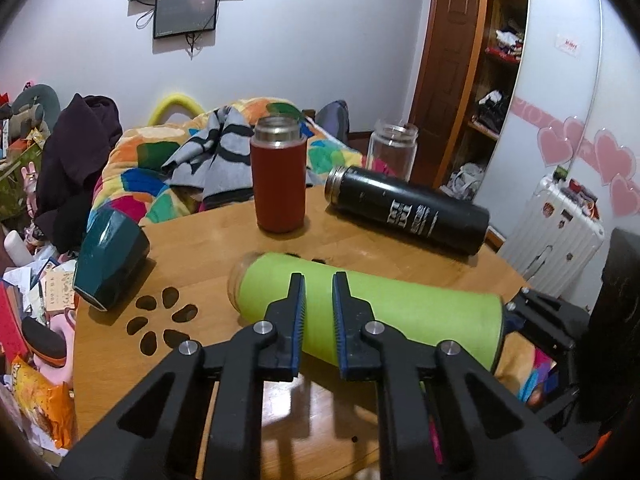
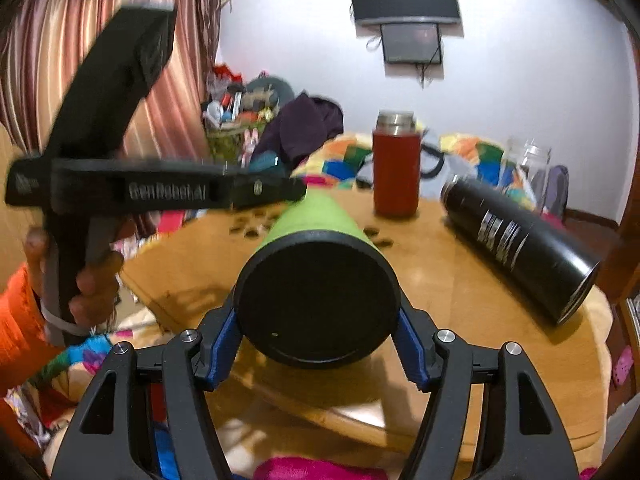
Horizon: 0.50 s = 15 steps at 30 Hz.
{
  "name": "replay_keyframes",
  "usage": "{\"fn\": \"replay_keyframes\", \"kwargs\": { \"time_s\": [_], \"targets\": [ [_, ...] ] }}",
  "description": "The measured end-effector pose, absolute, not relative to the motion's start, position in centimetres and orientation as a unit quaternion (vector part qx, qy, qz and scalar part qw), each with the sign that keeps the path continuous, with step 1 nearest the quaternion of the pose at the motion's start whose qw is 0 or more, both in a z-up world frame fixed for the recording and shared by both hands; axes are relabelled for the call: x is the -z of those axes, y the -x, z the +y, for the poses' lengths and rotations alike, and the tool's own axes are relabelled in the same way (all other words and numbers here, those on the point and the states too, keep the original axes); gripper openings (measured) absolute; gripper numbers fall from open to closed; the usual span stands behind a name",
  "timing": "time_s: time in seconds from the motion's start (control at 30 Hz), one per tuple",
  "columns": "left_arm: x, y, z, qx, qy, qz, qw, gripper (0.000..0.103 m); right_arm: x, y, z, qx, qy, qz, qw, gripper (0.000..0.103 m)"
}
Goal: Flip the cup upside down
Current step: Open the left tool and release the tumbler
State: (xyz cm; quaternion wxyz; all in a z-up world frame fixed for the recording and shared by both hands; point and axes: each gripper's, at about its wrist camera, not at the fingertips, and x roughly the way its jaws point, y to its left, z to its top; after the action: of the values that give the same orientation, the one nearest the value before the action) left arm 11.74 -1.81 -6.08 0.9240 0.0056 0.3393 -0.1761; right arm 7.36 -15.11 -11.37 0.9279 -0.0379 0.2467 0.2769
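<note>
The green cup [image 1: 400, 312] lies on its side on the counter [image 1: 224, 232], its black base over the near edge. The right hand-held gripper [image 2: 318, 340] holds this base, a finger on each side. The left hand-held gripper [image 1: 319, 280] hovers above the cup body with only a narrow gap between the fingers, holding nothing.

The grip is only at the very end of a long, smooth cup, so the cup may slip or swing down when it is lifted. During the turn, its mouth may hit the red flask [image 1: 278, 184] or the black flask [image 1: 408, 208], which lies near and could roll.

The left view shows only part of the cup mouth, so whether it is empty cannot be told. The right view is blurred.
</note>
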Motion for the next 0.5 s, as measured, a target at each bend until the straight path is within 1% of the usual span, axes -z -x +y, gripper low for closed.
{"fn": "replay_keyframes", "kwargs": {
  "time_s": [0.23, 0.5],
  "targets": [
    [4.2, -11.3, -1.8, 0.198, 0.012, 0.316, 0.928, 0.013, 7.3, -6.9, -15.7, -0.268, 0.034, 0.189, 0.944, 0.063],
    [2.6, -11.5, -1.3, 0.204, 0.026, 0.291, 0.934, 0.013, 4.8, -8.6, -14.2, -0.265, 0.041, 0.166, 0.949, 0.063]
  ]
}}
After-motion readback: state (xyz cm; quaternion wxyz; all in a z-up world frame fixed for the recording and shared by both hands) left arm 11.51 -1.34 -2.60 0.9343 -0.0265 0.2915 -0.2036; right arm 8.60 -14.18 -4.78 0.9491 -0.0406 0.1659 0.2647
